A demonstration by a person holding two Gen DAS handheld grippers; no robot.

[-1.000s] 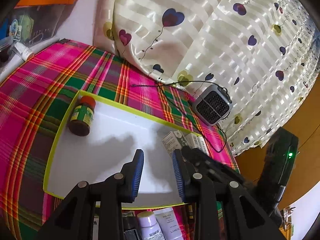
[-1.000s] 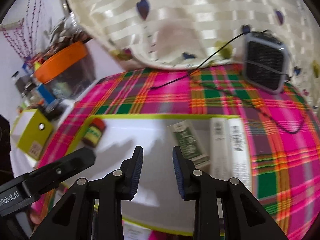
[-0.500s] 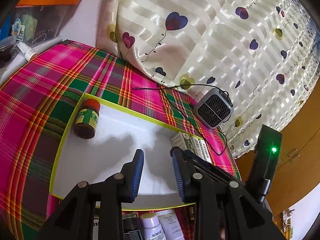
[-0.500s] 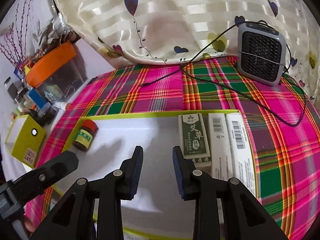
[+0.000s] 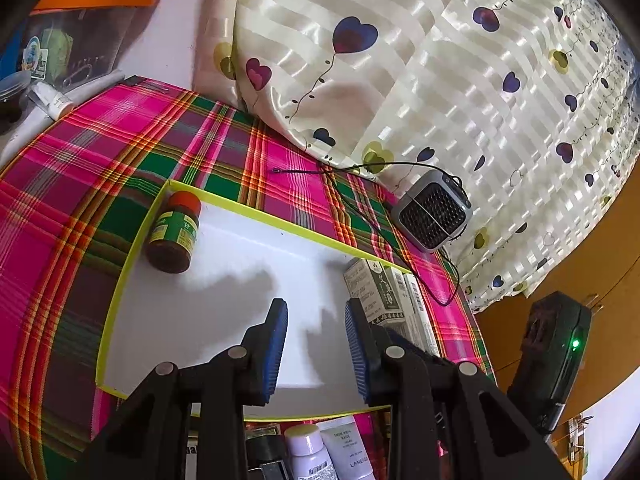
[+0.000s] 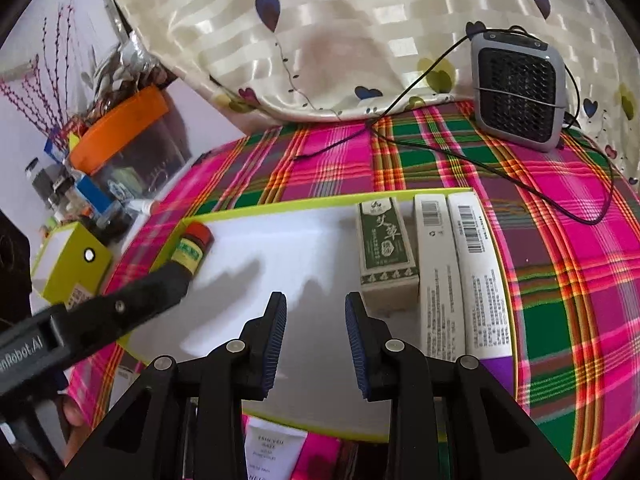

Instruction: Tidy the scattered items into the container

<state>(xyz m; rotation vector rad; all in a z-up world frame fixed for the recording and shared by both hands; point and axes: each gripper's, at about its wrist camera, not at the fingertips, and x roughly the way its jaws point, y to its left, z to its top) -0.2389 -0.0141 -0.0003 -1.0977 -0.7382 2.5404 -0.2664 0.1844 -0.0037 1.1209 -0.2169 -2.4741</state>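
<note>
While both grippers, left gripper (image 5: 316, 344) and right gripper (image 6: 316, 340), gape empty, plaid-clothed bench (image 6: 560, 264) carries yellow-rimmed tray (image 6: 280, 206), heater (image 6: 518, 92), curtain (image 6: 320, 40) behind.

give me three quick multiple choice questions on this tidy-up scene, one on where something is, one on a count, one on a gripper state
1. Where in the tray does the brown jar lie?
A. far left corner
B. far right corner
C. outside, on the cloth

2. How many boxes lie in the tray, by the right wrist view?
A. one
B. three
C. five

3. How is the right gripper?
A. shut on a box
B. shut on the jar
C. open, holding nothing

Answers: 1 A, the jar sits against the tray's far left rim. 2 B, a green box and two white boxes lie side by side. 3 C, its jaws stand apart over bare tray floor.
</note>
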